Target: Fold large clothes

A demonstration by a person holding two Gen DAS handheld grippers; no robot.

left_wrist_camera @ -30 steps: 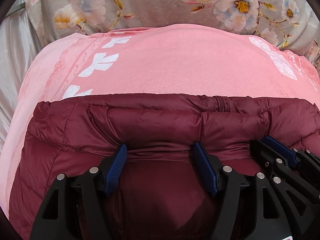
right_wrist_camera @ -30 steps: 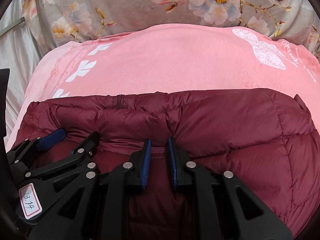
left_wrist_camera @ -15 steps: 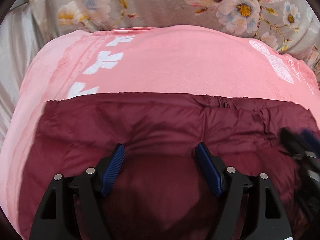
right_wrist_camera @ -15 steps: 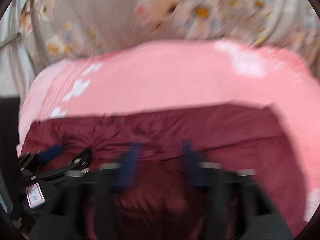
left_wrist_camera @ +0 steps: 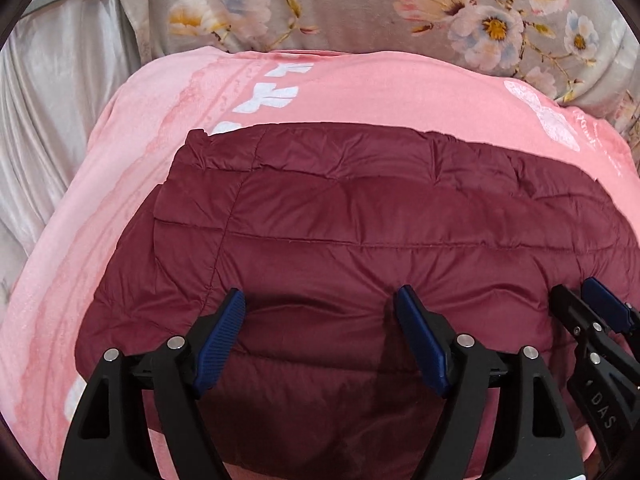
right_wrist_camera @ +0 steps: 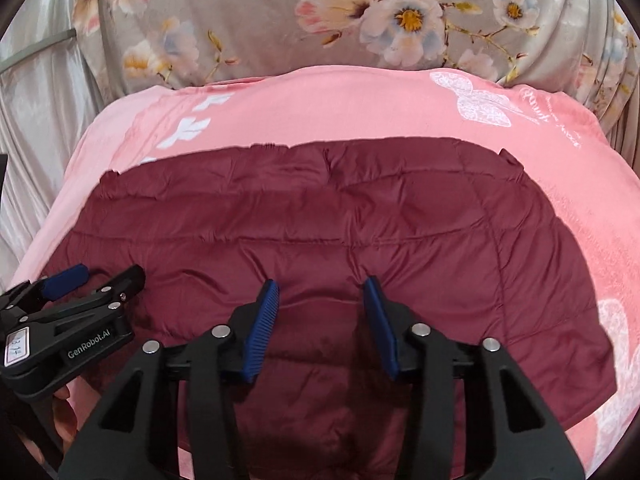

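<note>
Left wrist view: the folded jacket (left_wrist_camera: 360, 220) lies on the pink blanket (left_wrist_camera: 400, 92), just ahead of and under the left gripper (left_wrist_camera: 320, 336), whose fingers stand wide and empty. The right gripper (right_wrist_camera: 320, 328), fingers closing on nothing, could snag the puffy quilting and drag the fold open.

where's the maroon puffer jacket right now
In both wrist views the maroon puffer jacket lies folded on the pink blanket, just ahead of both grippers, with the floral bedding beyond.
</note>
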